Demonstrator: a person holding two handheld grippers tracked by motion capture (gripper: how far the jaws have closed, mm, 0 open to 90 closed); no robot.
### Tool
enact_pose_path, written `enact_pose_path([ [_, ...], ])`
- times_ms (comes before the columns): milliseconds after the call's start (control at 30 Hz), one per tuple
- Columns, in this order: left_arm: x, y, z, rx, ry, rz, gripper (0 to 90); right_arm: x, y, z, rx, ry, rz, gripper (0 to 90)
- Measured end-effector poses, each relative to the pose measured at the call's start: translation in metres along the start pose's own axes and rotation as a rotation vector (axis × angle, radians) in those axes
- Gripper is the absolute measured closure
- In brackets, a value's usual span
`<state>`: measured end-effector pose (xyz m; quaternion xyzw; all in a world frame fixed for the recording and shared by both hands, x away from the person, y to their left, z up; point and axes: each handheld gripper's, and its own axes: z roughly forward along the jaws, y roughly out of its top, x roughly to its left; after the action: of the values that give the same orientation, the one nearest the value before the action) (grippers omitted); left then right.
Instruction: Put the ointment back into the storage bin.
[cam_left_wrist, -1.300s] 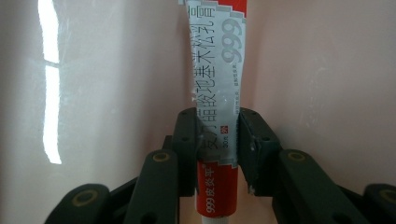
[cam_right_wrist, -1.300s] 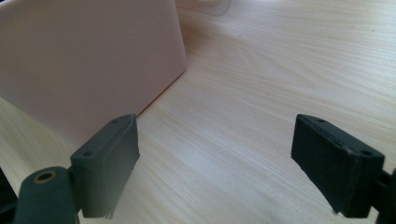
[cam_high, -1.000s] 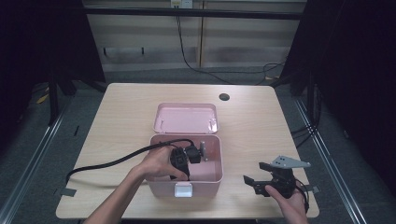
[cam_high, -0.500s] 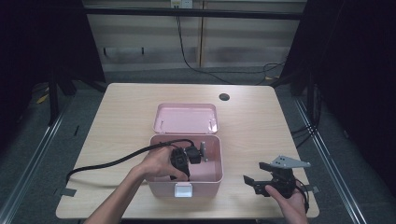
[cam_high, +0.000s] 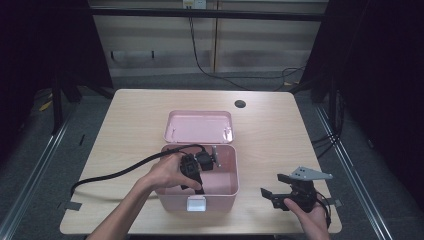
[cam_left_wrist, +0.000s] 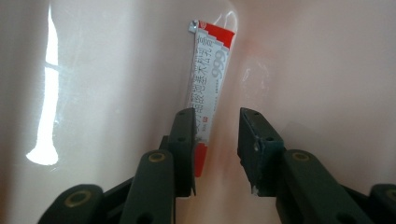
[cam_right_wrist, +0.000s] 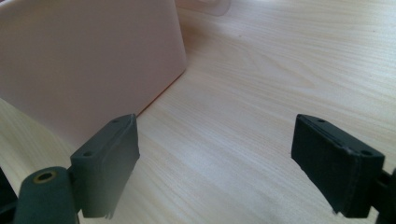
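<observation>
Left gripper (cam_left_wrist: 215, 149) fingers have just been opening, slightly apart, off the tube (cam_left_wrist: 208, 88) in the pink box (cam_high: 220, 192); re-closing could snag it.

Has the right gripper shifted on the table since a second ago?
No. In the high view the right gripper sits at the same spot right of the pink box, near the table's front edge, jaws open and holding nothing.

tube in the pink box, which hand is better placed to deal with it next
Left. Its tongs are down inside the pink box, jaws just opened, the tube lying against one. The right tongs sit open outside on the table.
</observation>
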<state>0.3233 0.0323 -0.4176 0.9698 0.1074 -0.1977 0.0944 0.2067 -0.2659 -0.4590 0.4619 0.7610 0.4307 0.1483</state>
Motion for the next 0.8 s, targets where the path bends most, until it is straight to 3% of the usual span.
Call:
enact_pose_path([
  [167, -0.004, -0.003, -0.009, -0.037, 0.024, -0.001, 66.2, 0.0, 0.0, 0.0, -0.001, 0.002, -0.003, 14.8],
  [400, -0.006, -0.008, -0.022, -0.091, 0.018, -0.008, 66.7, 0.0, 0.0, 0.0, -0.001, 0.003, -0.005, 14.8],
  [567, -0.01, -0.011, -0.031, -0.105, 0.01, -0.021, 62.9, 0.0, 0.0, 0.0, 0.0, 0.005, -0.004, 14.8],
  [800, -0.015, -0.017, -0.043, -0.141, 0.042, -0.017, 55.5, 0.0, 0.0, 0.0, 0.001, 0.004, -0.005, 14.8],
])
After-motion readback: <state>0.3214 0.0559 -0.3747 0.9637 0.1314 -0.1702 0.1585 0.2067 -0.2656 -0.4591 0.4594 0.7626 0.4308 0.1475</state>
